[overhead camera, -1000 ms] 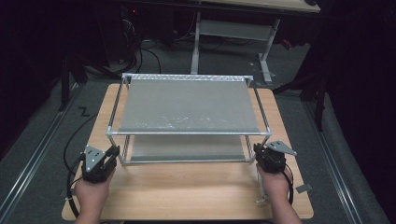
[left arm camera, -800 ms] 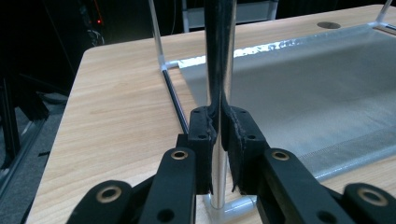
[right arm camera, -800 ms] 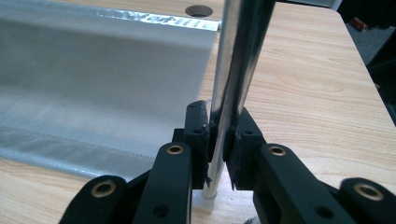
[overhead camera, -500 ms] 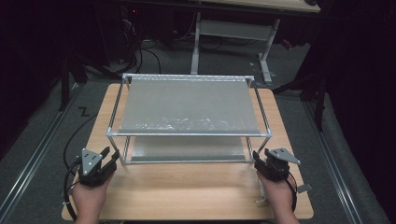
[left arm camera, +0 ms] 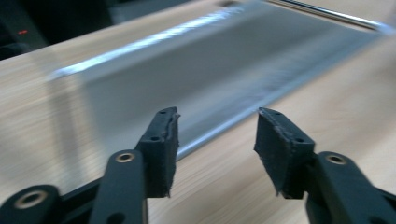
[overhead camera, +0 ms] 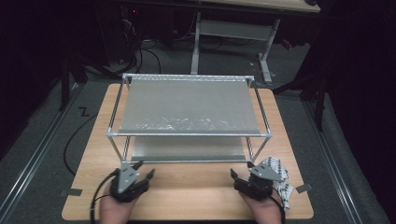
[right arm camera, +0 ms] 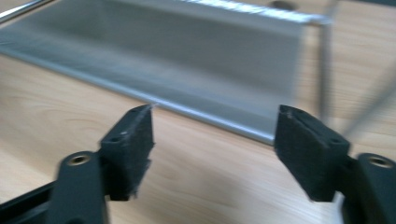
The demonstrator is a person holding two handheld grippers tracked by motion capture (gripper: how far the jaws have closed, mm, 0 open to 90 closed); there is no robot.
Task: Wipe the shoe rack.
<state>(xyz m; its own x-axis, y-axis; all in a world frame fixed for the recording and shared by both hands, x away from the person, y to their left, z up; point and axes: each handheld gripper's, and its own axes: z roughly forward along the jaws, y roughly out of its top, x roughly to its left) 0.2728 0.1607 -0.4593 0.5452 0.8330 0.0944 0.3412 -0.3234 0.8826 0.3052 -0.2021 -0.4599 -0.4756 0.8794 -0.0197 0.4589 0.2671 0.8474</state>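
Left gripper [overhead camera: 140, 173] and right gripper [overhead camera: 242, 178]: jaws just opened wide, empty. Advance level toward 12 o'clock, seat squarely on two-tier rack [overhead camera: 187, 135] front posts.

Metal rack on a wood counter

The rack [overhead camera: 188, 108] looks like shiny metal rods with matt grey shelves; the counter [overhead camera: 187, 186] is smooth pale wood grain; gripper pads [left arm camera: 161, 149] are rough black rubber.
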